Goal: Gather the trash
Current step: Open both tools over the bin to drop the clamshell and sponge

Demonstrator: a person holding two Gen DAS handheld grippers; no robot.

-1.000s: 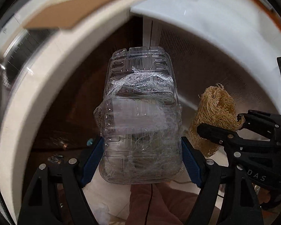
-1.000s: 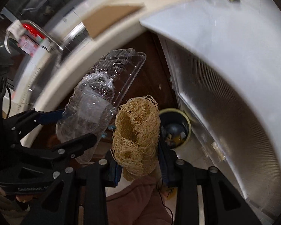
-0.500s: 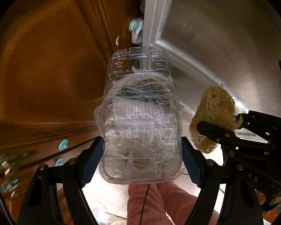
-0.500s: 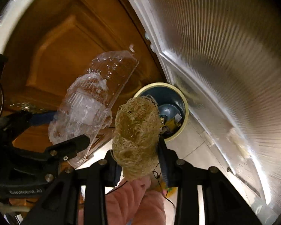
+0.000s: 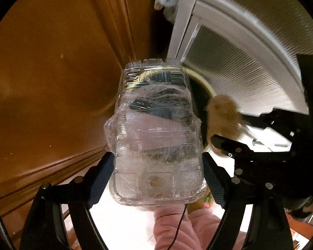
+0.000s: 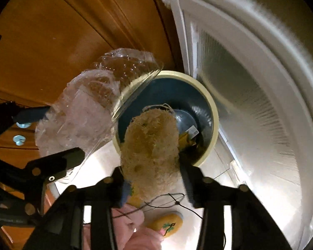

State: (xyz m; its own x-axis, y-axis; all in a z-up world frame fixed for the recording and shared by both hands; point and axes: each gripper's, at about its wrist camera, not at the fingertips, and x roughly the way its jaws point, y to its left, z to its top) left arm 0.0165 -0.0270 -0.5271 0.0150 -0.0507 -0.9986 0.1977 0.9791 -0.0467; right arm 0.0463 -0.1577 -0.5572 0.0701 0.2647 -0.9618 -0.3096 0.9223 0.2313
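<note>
Wooden cabinet point(image 6: 52, 41) flanks bin point(image 6: 210, 108); left jaws clamp clamshell point(image 5: 156, 137) (right jaws opening around loofah point(image 6: 152, 150)).

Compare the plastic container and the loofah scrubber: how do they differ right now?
The clear plastic container is rigid, see-through and wide; the loofah scrubber is fibrous, tan, opaque and narrower. The left gripper clamps the container, while the right gripper is opening around the scrubber. Both hang above the bin.
</note>
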